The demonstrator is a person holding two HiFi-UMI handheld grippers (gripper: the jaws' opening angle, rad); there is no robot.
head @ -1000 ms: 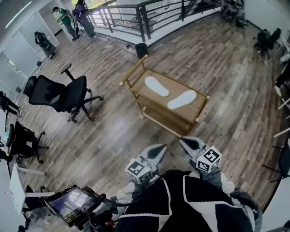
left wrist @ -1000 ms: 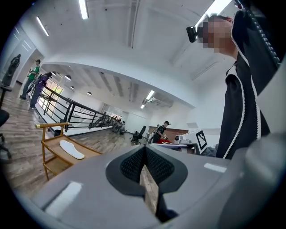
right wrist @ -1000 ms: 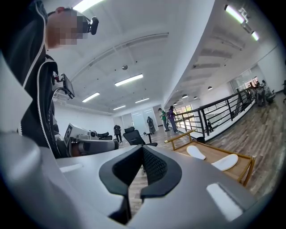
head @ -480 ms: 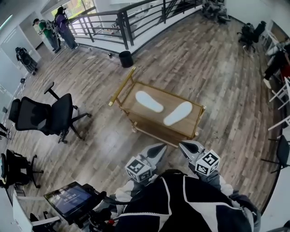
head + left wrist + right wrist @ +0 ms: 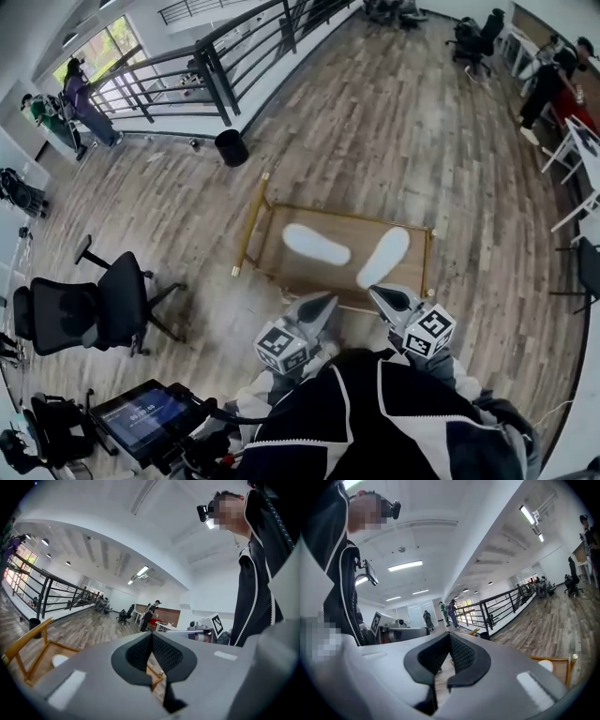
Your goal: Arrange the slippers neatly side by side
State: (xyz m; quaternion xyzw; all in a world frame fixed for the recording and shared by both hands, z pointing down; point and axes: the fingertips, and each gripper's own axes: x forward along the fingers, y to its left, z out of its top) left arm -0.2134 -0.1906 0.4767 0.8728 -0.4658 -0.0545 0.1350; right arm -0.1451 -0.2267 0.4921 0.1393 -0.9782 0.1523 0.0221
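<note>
Left gripper (image 5: 327,299) and right gripper (image 5: 376,292) short of the worktop (image 5: 277,267).
Head view: left slipper (image 5: 316,244) and right slipper (image 5: 382,257) lie just beyond, splayed in a V, each nearer its same-side gripper. Left gripper view: jaws together, empty. Right gripper view: likewise.

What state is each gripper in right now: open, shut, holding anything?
Left gripper: shut, holding nothing.
Right gripper: shut, holding nothing.
</note>
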